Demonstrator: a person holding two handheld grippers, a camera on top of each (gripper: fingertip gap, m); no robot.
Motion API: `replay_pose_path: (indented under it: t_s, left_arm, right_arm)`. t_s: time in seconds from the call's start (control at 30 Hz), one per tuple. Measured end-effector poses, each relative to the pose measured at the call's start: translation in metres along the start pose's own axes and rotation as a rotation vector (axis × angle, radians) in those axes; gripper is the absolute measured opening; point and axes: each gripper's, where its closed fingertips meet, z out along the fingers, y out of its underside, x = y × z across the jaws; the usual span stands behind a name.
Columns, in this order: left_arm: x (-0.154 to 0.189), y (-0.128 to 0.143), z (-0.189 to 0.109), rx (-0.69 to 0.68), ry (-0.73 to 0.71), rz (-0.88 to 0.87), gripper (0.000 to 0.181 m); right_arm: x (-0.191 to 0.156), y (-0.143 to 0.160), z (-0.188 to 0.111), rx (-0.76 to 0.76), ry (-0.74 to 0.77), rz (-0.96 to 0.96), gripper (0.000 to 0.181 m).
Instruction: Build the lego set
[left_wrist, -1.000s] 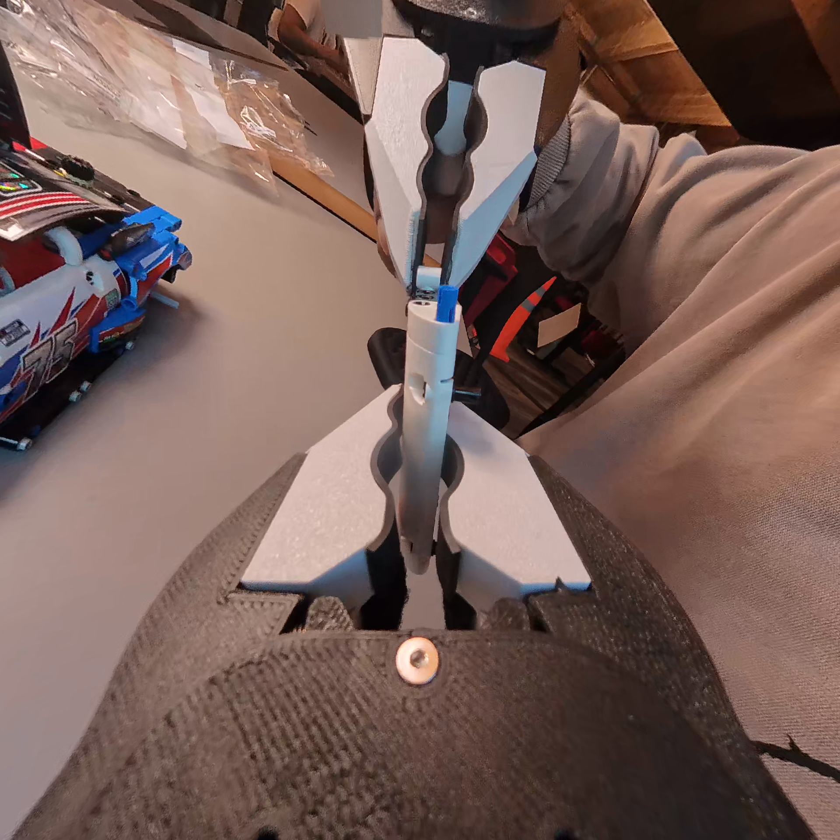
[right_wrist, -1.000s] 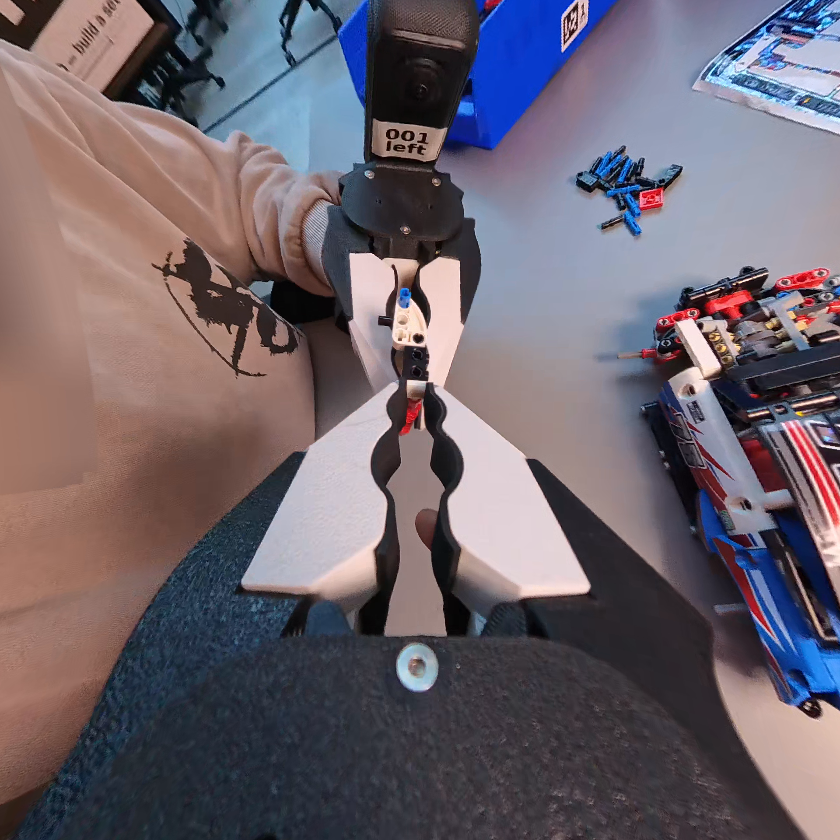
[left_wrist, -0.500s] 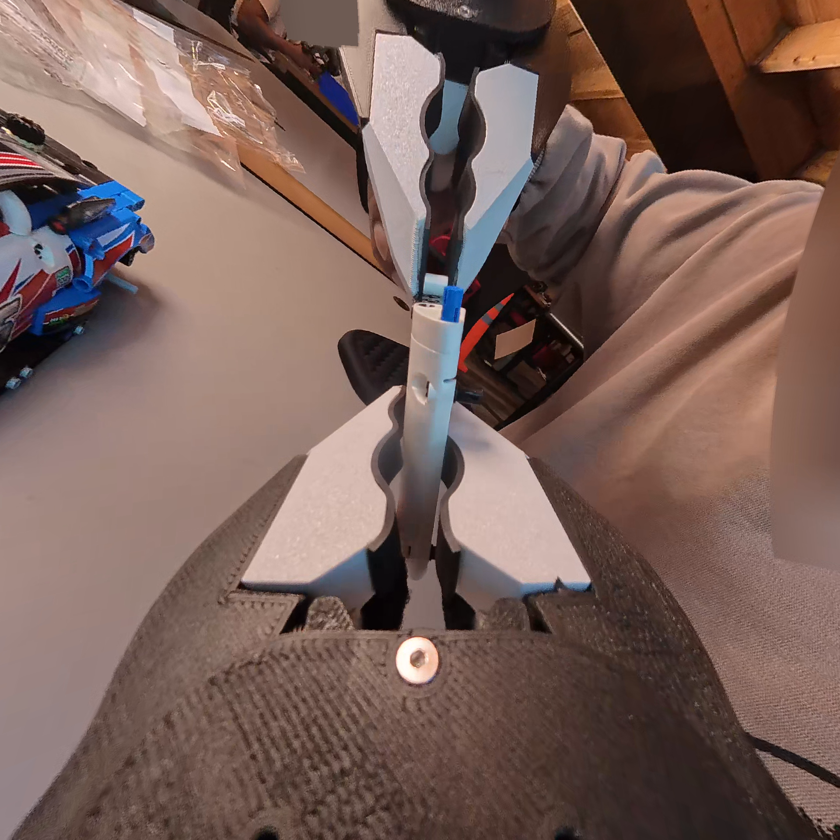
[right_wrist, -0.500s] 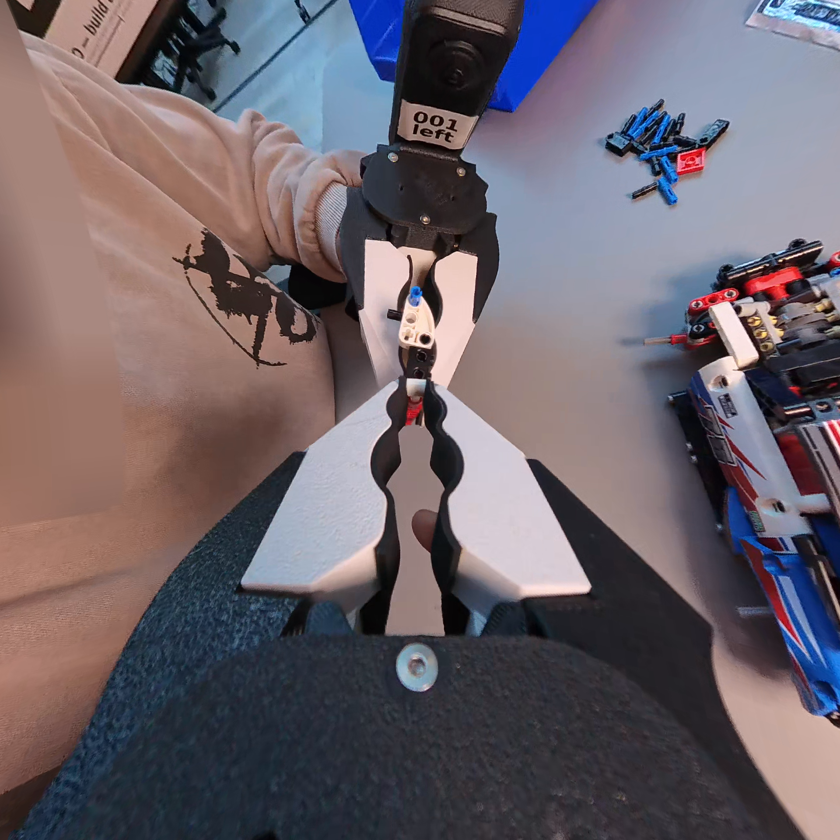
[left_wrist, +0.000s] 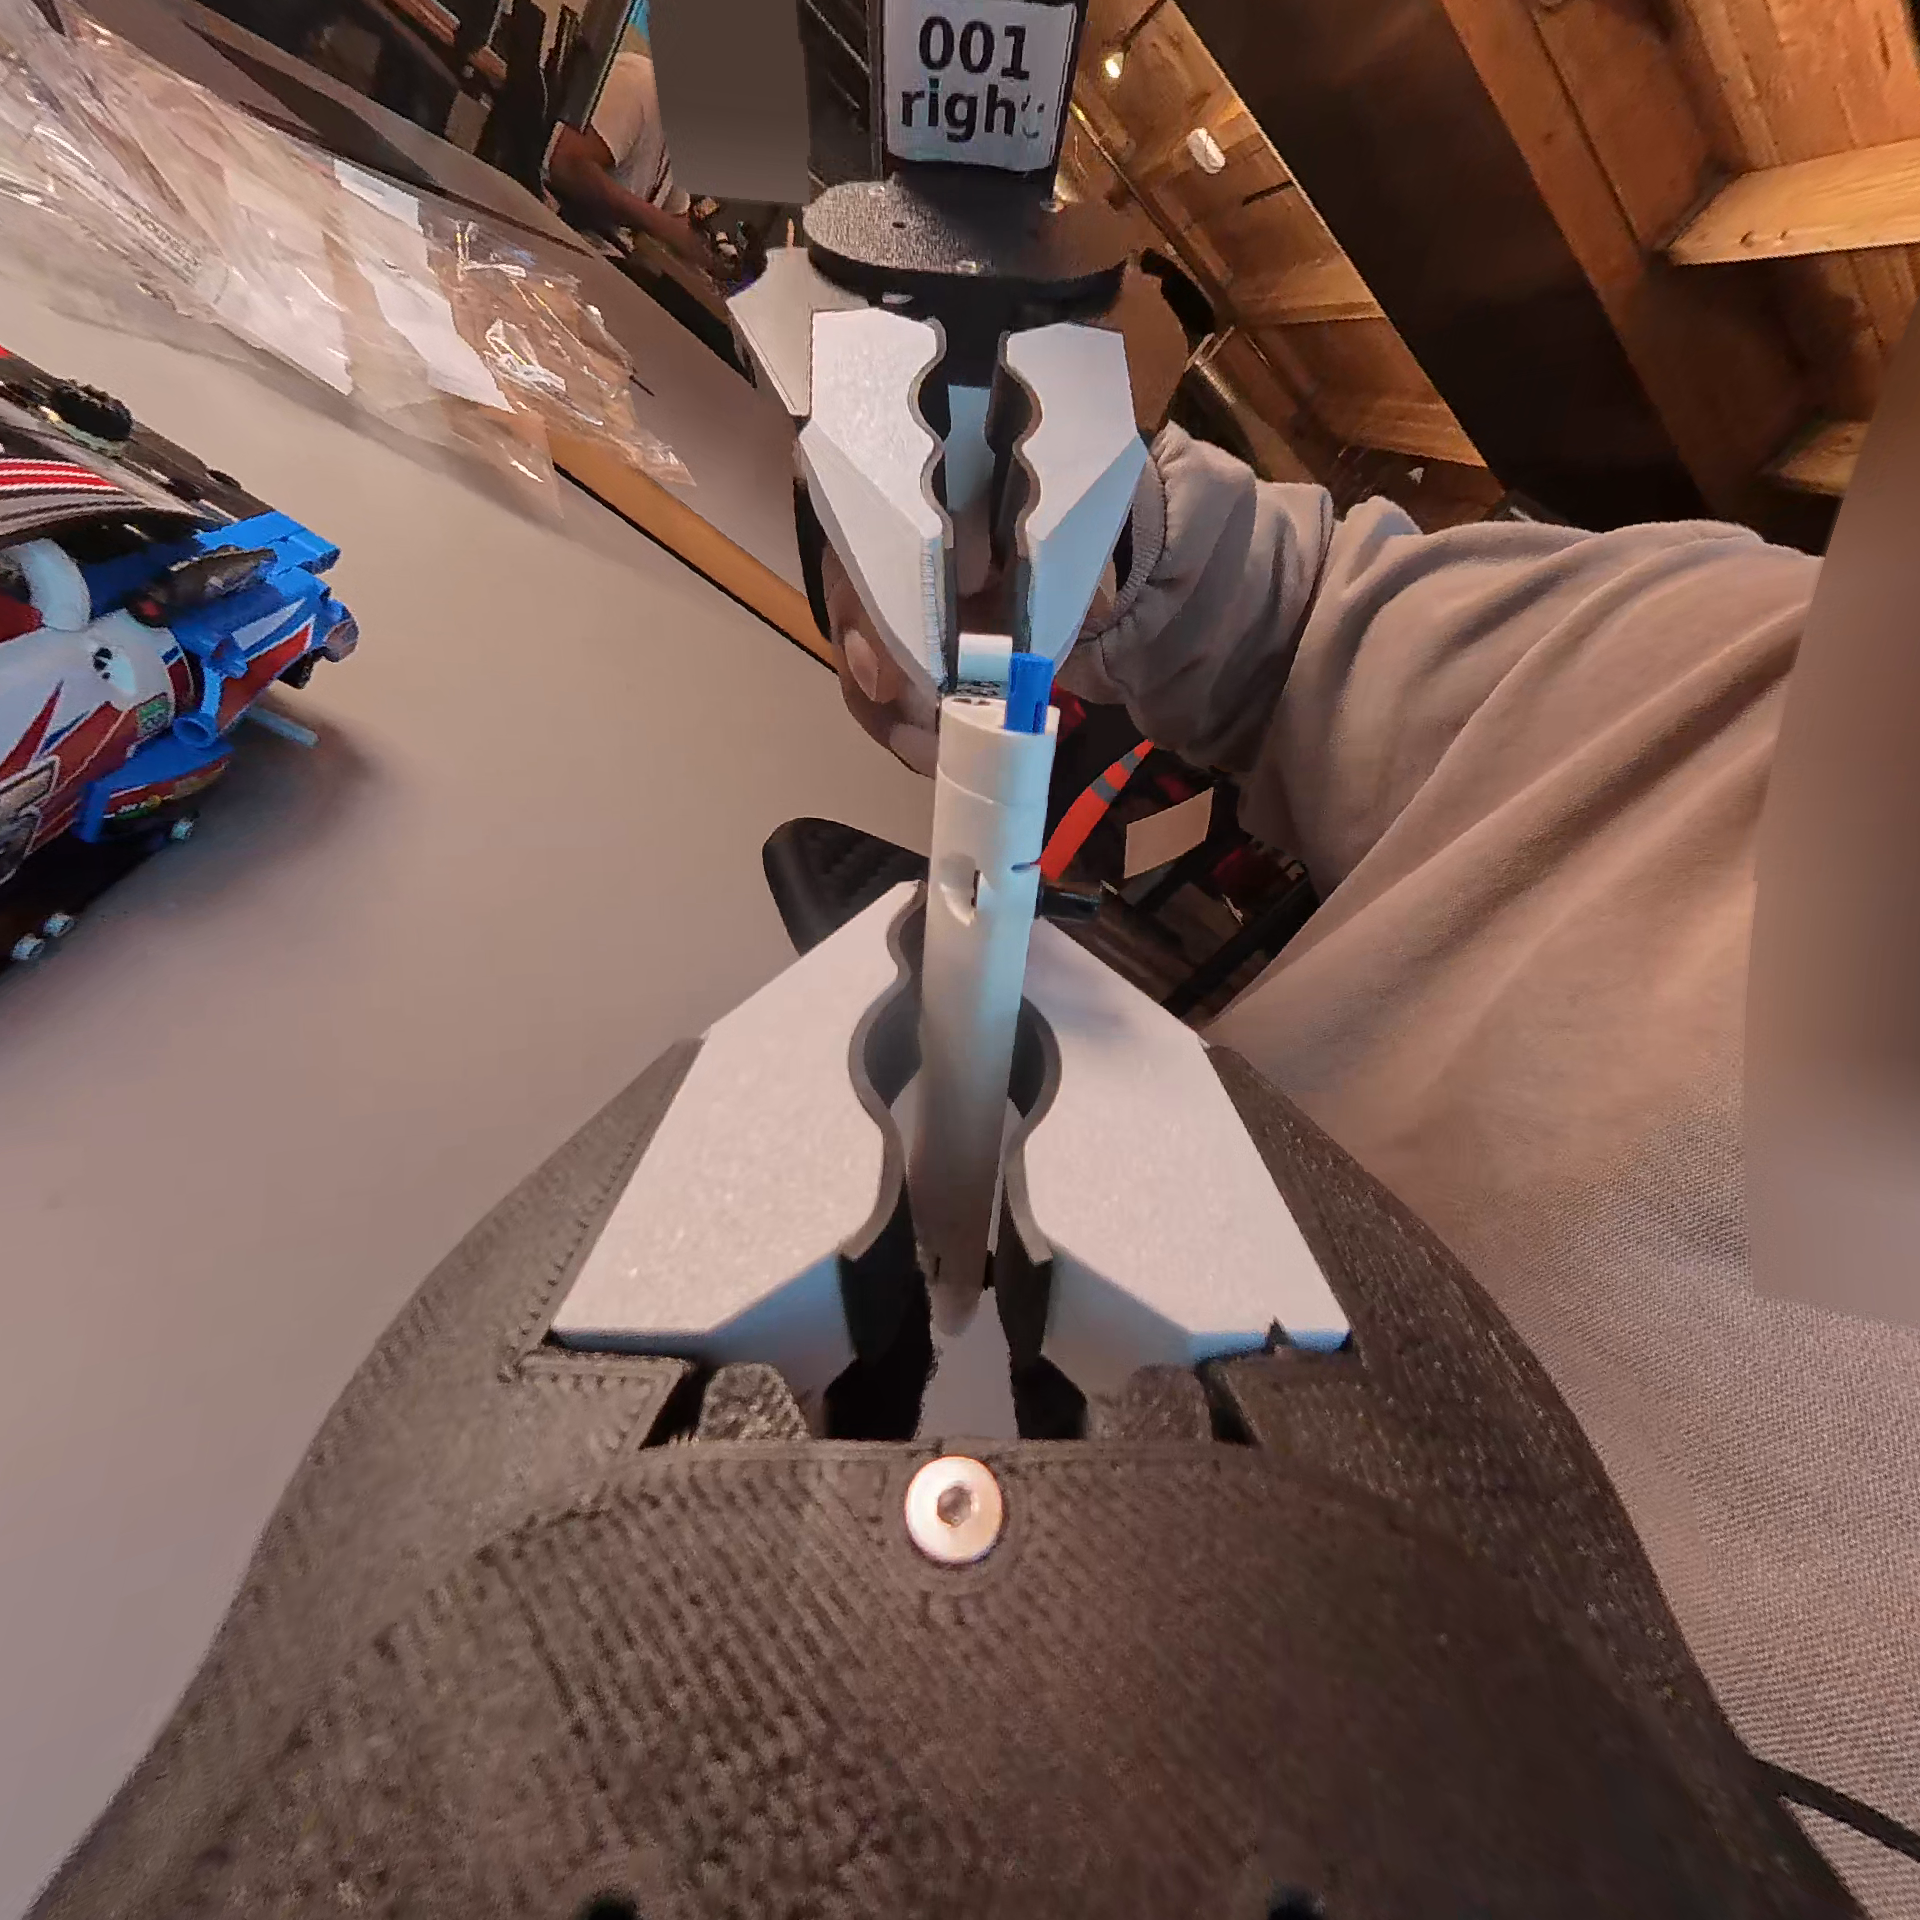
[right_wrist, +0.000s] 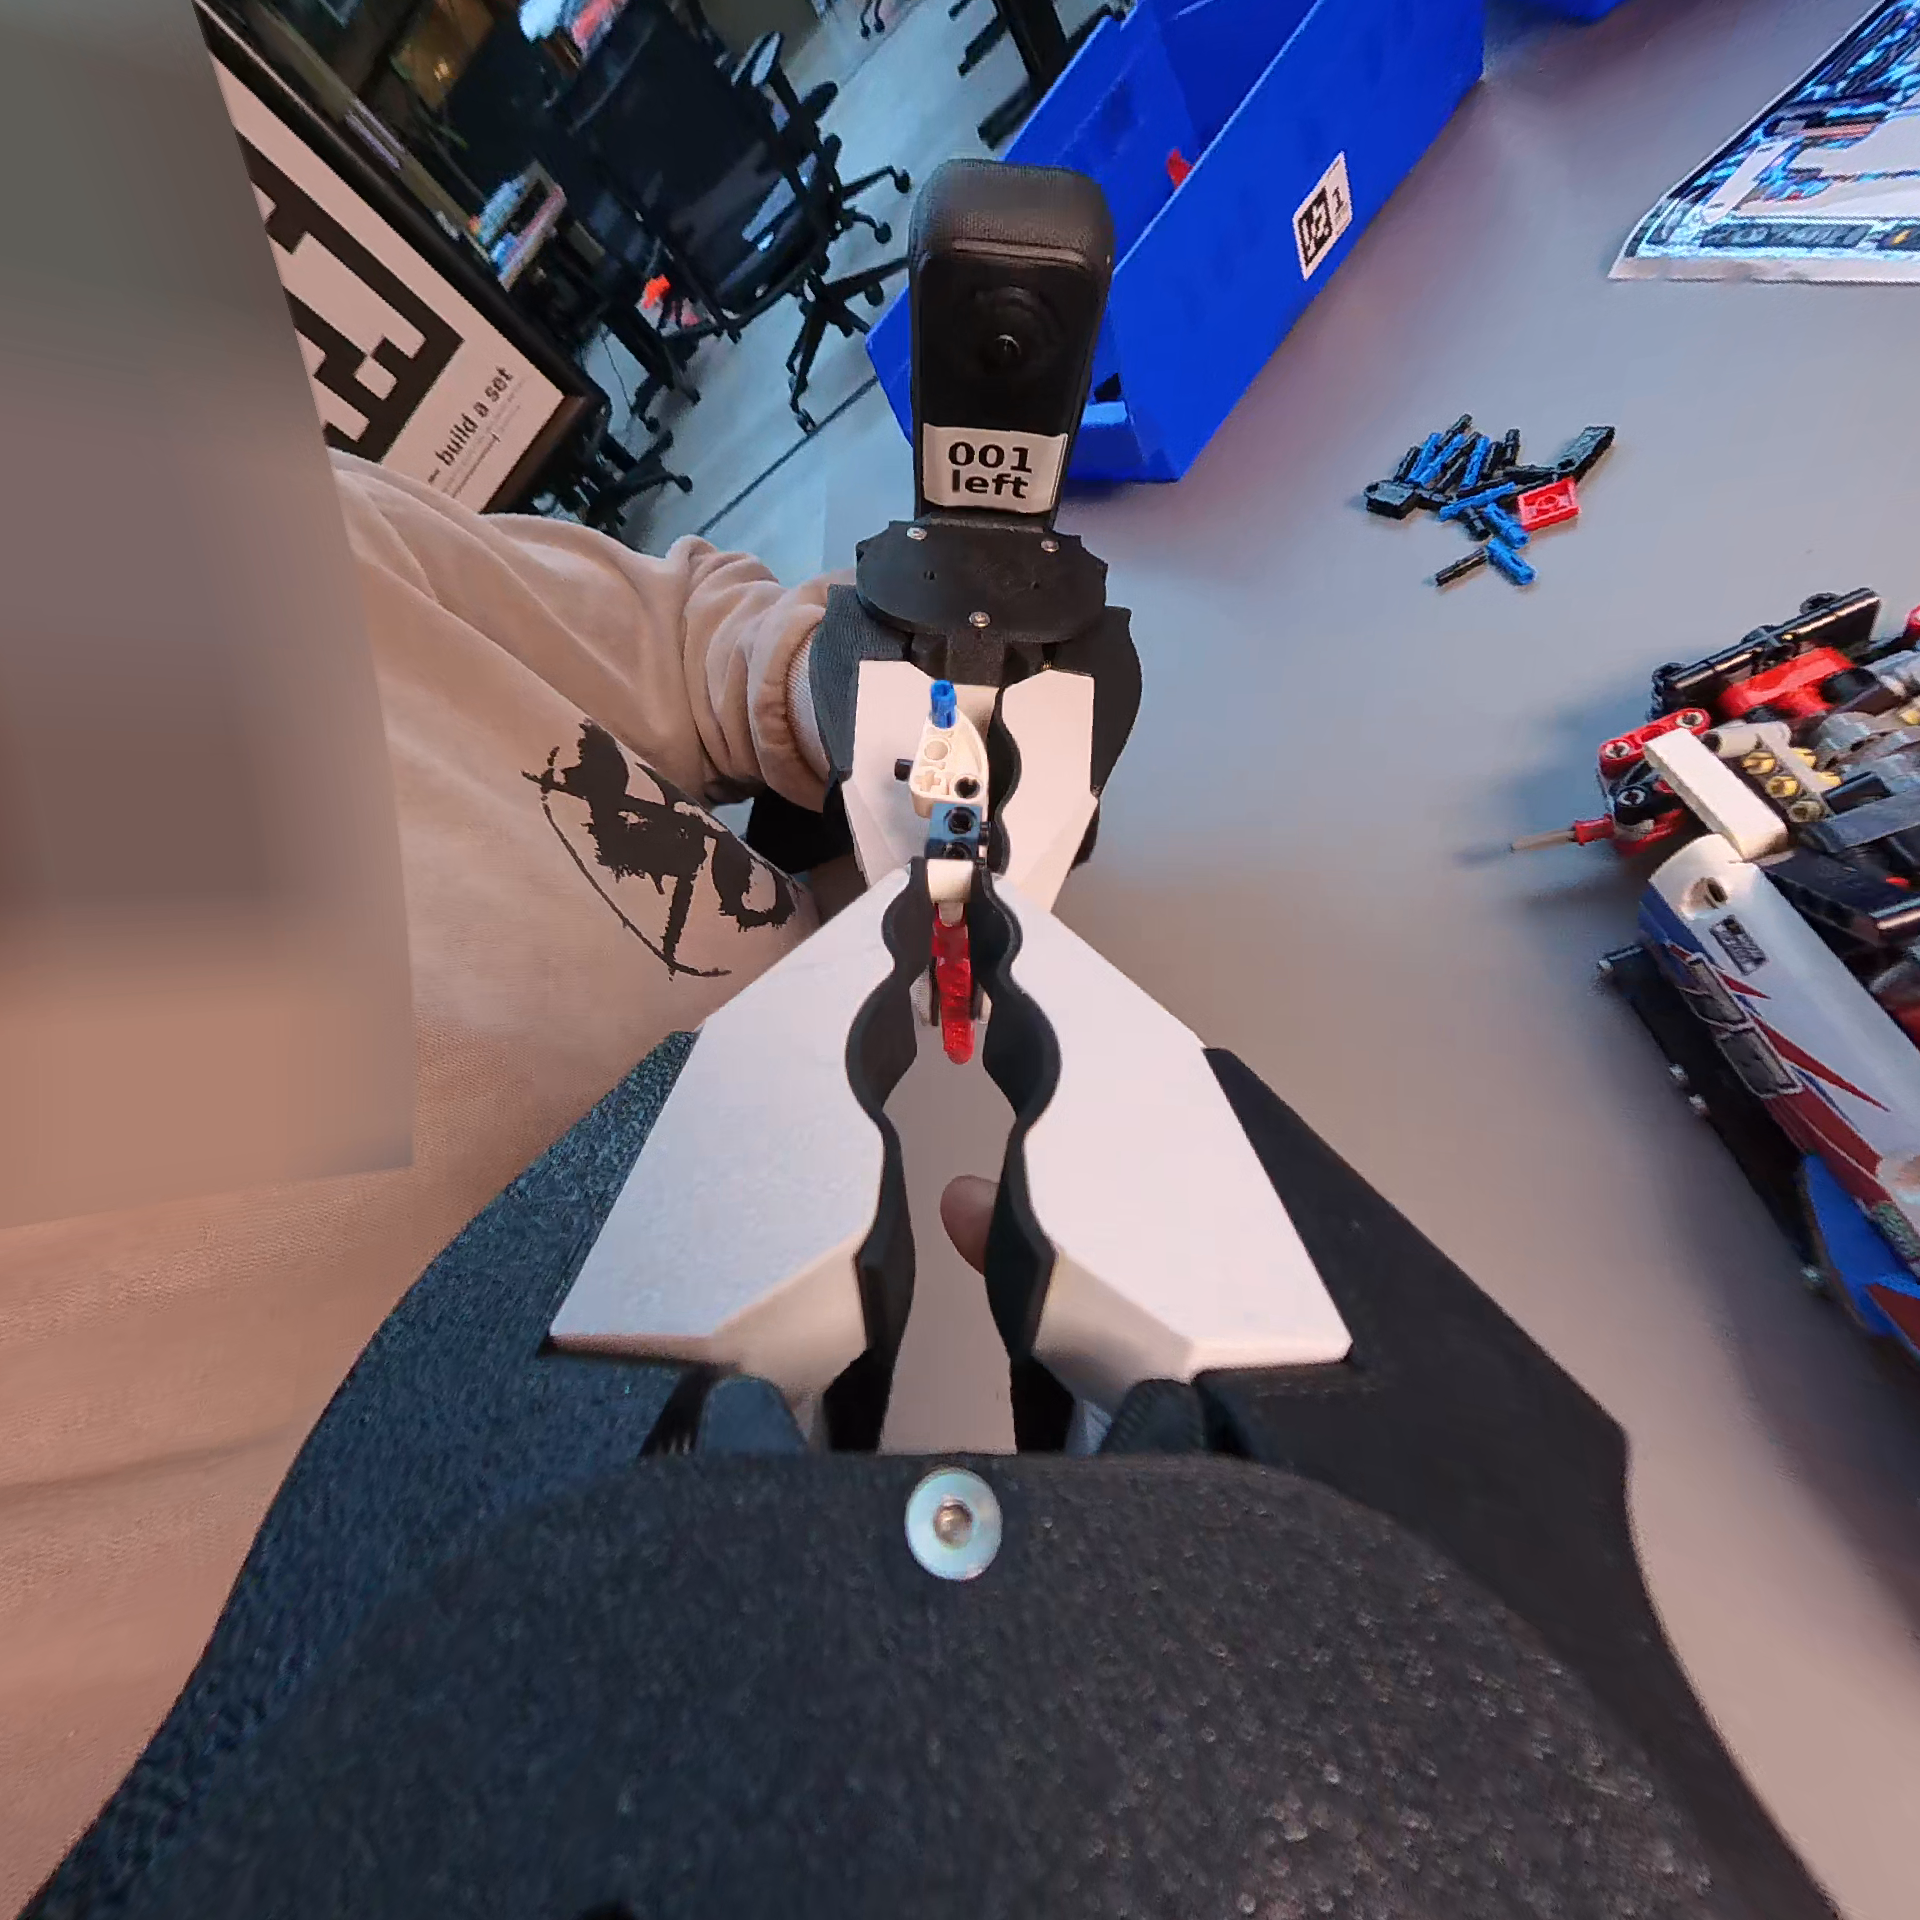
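Presently left gripper (left_wrist: 961, 914) clamps white curved plastic panel (left_wrist: 977, 966); right gripper (right_wrist: 951, 894) pinches its far-end red axle (right_wrist: 953, 987).

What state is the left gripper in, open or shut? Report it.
Shut: the left gripper has its fingers closed on the white lego piece, which sticks out between them.

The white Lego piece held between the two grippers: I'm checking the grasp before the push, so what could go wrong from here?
1. The left gripper holds the long white piece far back, so a push may tilt it.
2. The right gripper pinches only a small end of the red axle part, which could slip.
3. The blue pin sticks out and might get knocked.
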Motion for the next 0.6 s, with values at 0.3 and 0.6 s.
replay_pose_path:
  t_s: [0.3,0.6]
  left_arm:
    - [0.0,-0.008,-0.002,0.048,0.003,-0.032,0.004]
    - [-0.008,0.001,-0.003,0.025,0.031,-0.063,0.007]
  right_arm:
    - [0.003,-0.004,0.002,0.031,0.038,-0.058,0.004]
    - [0.01,0.001,0.005,-0.023,0.097,-0.134,0.006]
